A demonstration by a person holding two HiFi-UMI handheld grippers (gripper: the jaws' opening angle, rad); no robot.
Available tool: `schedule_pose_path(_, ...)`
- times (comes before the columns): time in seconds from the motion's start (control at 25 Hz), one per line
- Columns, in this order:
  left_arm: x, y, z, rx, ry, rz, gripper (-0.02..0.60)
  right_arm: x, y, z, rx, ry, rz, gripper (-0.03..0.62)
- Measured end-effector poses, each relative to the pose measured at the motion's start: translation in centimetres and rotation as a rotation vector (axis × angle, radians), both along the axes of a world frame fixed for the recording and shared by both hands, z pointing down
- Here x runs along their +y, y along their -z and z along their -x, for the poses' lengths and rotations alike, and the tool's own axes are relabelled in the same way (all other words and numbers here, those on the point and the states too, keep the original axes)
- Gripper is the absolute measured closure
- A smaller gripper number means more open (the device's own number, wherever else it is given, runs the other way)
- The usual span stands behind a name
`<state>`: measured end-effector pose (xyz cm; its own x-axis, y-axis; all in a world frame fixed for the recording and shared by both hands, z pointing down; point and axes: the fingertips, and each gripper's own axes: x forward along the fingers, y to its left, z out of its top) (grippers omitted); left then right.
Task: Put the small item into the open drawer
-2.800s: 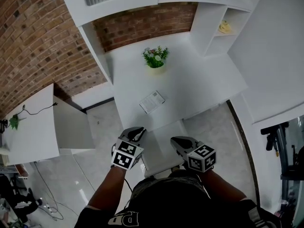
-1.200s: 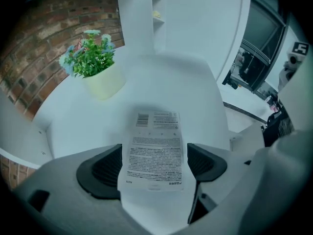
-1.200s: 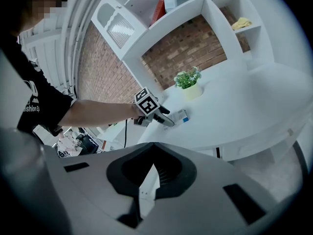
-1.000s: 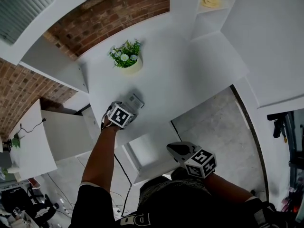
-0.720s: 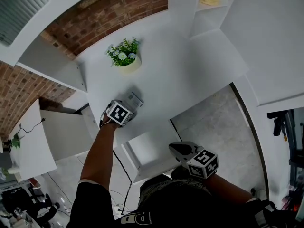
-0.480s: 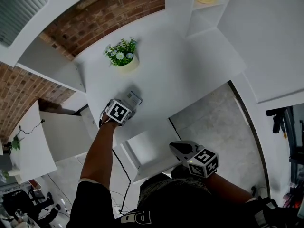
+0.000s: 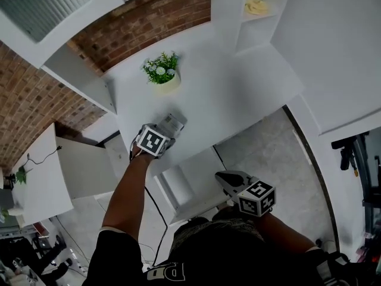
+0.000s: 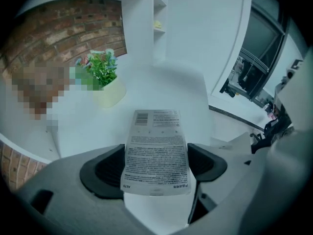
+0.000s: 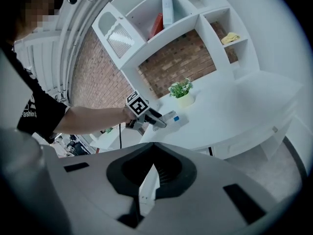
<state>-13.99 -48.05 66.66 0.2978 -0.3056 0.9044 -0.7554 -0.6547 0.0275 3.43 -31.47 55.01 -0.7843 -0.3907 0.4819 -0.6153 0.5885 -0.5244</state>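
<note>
The small item is a flat white packet [image 8: 156,153] with printed text and a barcode. It lies at the desk's [image 7: 238,82] front left, also seen from above as the packet [image 7: 174,123]. My left gripper [image 8: 155,163] is shut on it, a dark pad pressed against each long side. From the head view the left gripper [image 7: 166,130] reaches over the desk edge. The open drawer [image 7: 193,180] juts out below the desk front, white inside. My right gripper [image 7: 222,177] hovers at the drawer's right front corner, shut and holding nothing; in its own view, the right gripper [image 9: 149,180] faces the desk.
A potted plant [image 7: 162,73] stands behind the packet on the desk. White shelves [image 7: 257,6] with a yellow object rise at the back right. A low white side table [image 7: 36,177] stands to the left, beside a brick wall. Grey floor lies right of the drawer.
My left gripper went from the drawer front up onto the desk and closed round the packet; over the last second it has barely moved. The right gripper has stayed by the drawer.
</note>
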Motion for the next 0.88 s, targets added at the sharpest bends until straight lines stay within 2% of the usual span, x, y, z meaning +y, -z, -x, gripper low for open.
schedule_pose_path(0.16,1.7,3.1,-0.1,0.053,0.026,-0.06,0.179,0.3,1.1,0.7,-0.002,0.0,-0.038,0.588)
schedule_pose_path(0.36,4.7,6.5,-0.3,0.142,0.054,-0.115,0.179,-0.2,1.9,0.5,-0.008,-0.049,-0.073,0.588)
schedule_pose_path(0.52,7.5,8.8,-0.5,0.18,0.066,-0.157,0.179,-0.2,2.4,0.3,-0.008,-0.076,-0.084,0.588)
schedule_pose_path(0.72,11.2,10.1,-1.6,0.239,0.099,-0.189,0.179,0.5,2.0,0.9,-0.001,-0.072,-0.091,0.588)
schedule_pose_path(0.88,14.6,9.5,-2.7,0.276,0.111,-0.182,0.179,1.5,1.4,2.2,0.011,-0.048,-0.084,0.588)
